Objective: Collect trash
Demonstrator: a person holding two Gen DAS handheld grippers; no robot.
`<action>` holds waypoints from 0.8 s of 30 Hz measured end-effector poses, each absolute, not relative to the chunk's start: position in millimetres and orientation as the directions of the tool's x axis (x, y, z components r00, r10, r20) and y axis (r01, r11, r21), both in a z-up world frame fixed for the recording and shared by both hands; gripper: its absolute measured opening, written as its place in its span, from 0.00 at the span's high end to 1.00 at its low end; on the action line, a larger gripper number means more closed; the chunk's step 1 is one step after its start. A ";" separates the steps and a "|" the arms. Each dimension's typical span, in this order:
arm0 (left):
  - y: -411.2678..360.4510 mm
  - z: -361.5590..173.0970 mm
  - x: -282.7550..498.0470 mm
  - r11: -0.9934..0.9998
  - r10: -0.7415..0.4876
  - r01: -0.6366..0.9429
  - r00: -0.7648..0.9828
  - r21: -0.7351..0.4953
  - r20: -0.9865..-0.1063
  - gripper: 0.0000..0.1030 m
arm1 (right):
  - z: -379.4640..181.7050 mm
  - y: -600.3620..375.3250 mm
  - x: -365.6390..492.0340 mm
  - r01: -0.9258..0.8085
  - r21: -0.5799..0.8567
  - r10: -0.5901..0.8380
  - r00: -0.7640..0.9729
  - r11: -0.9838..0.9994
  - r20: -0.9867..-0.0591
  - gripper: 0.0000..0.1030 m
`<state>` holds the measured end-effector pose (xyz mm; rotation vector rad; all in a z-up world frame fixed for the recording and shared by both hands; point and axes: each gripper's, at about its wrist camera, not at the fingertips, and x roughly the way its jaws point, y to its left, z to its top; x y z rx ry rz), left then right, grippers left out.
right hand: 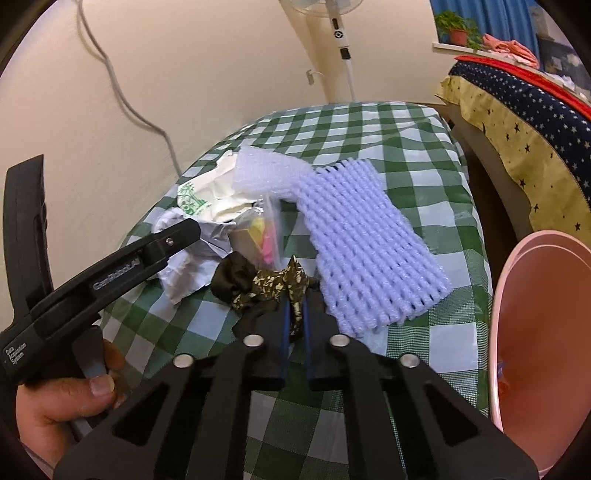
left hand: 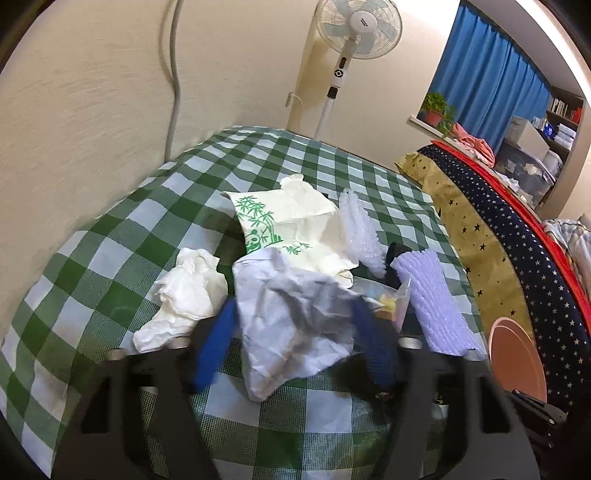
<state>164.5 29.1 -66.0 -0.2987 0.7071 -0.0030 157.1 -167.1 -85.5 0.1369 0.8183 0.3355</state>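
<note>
1. Green-checked tablecloth (left hand: 122,221) over table, cream wall behind, fan (left hand: 358,27) at far end.
2. Trash heaped mid-table: crumpled paper (left hand: 291,314), tissue (left hand: 184,291), panda bag (left hand: 280,221), foam net (right hand: 365,243).
3. Left gripper (left hand: 291,347): fingers part-open around crumpled paper, contact uncertain.
4. Right gripper (right hand: 294,314): fingers closed tight on dark patterned wrapper (right hand: 273,286).
5. Pink bin (right hand: 543,332) at right table edge.
</note>
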 end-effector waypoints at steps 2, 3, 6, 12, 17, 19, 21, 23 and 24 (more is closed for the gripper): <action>29.2 -65.1 164.1 0.957 -0.104 -0.097 0.763 -0.272 -0.638 0.67 | -83.2 -166.7 155.1 -0.245 0.248 0.348 0.637 0.937 -0.688 0.97; 28.8 -64.4 163.7 0.959 -0.102 -0.097 0.762 -0.268 -0.640 0.74 | -81.8 -166.8 153.8 -0.246 0.247 0.348 0.640 0.937 -0.685 0.97; 29.4 -61.5 160.6 0.959 -0.105 -0.093 0.764 -0.269 -0.637 0.82 | -77.5 -168.2 150.6 -0.246 0.251 0.352 0.647 0.936 -0.677 0.97; 29.4 -48.3 145.3 0.961 -0.116 -0.068 0.782 -0.269 -0.612 0.86 | -65.6 -173.3 140.9 -0.242 0.252 0.350 0.669 0.937 -0.656 0.98; 32.0 -34.0 129.5 0.965 -0.102 -0.064 0.801 -0.254 -0.591 0.86 | -52.7 -178.6 129.5 -0.244 0.256 0.353 0.690 0.935 -0.631 0.98; 32.7 -27.7 122.2 0.967 -0.098 -0.061 0.808 -0.248 -0.581 0.86 | -47.0 -180.4 123.0 -0.244 0.256 0.353 0.701 0.935 -0.620 0.98; 32.3 -22.2 115.0 0.968 -0.096 -0.057 0.814 -0.244 -0.573 0.86 | -41.0 -181.8 116.4 -0.245 0.250 0.349 0.711 0.937 -0.610 0.98; 32.8 -16.1 106.8 0.970 -0.093 -0.054 0.821 -0.239 -0.563 0.86 | -35.8 -183.4 110.0 -0.245 0.245 0.346 0.720 0.938 -0.602 0.98; 32.5 -14.3 104.1 0.970 -0.093 -0.052 0.824 -0.238 -0.560 0.86 | -33.6 -184.1 107.1 -0.245 0.244 0.344 0.723 0.938 -0.599 0.98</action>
